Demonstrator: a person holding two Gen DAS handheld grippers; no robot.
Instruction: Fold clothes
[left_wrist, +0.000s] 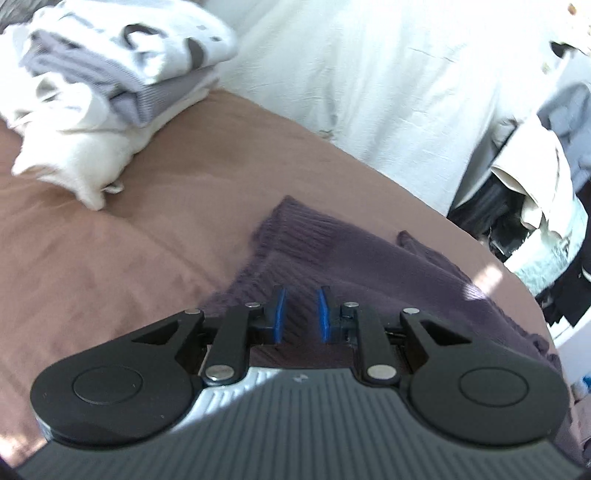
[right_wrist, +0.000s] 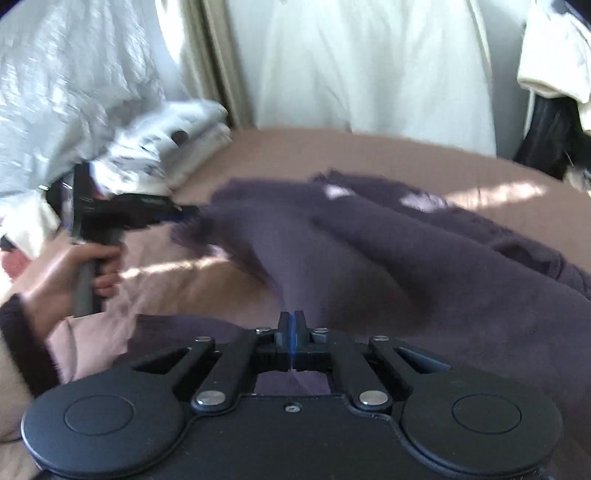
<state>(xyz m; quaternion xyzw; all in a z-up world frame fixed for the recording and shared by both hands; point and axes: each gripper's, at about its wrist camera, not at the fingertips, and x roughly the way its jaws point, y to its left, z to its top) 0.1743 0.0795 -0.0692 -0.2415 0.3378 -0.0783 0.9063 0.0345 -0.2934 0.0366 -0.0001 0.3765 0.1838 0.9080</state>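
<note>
Dark purple ribbed knit, a sweater (right_wrist: 424, 251), lies spread on the brown bedspread (right_wrist: 369, 155), and in the right wrist view its length runs from the left, where one end meets the tip of the left gripper (right_wrist: 173, 214), across toward the lower right edge of the picture. A thick fold runs along it in the same slanting line, so the long axis crosses the bed at an angle, not square to its edge. Seen from the left wrist view, the sweater (left_wrist: 351, 258) stretches away from the camera toward the upper left, with a ribbed hem or cuff as its far end, and it also trails off to the right toward the edge of the bed. The left gripper (left_wrist: 301, 308) has its blue pads standing a little apart over the knit; whether they pinch any cloth cannot be told from here. A hand (right_wrist: 70, 273) with a dark cuff holds its grey handle. The right gripper (right_wrist: 291, 321) has its jaws pressed fully together just above the sweater, and no cloth shows between them. Behind the sweater, at the far left of the bed, sits a stack of folded clothes (left_wrist: 110, 85), white and pale grey, well apart from it.
</note>
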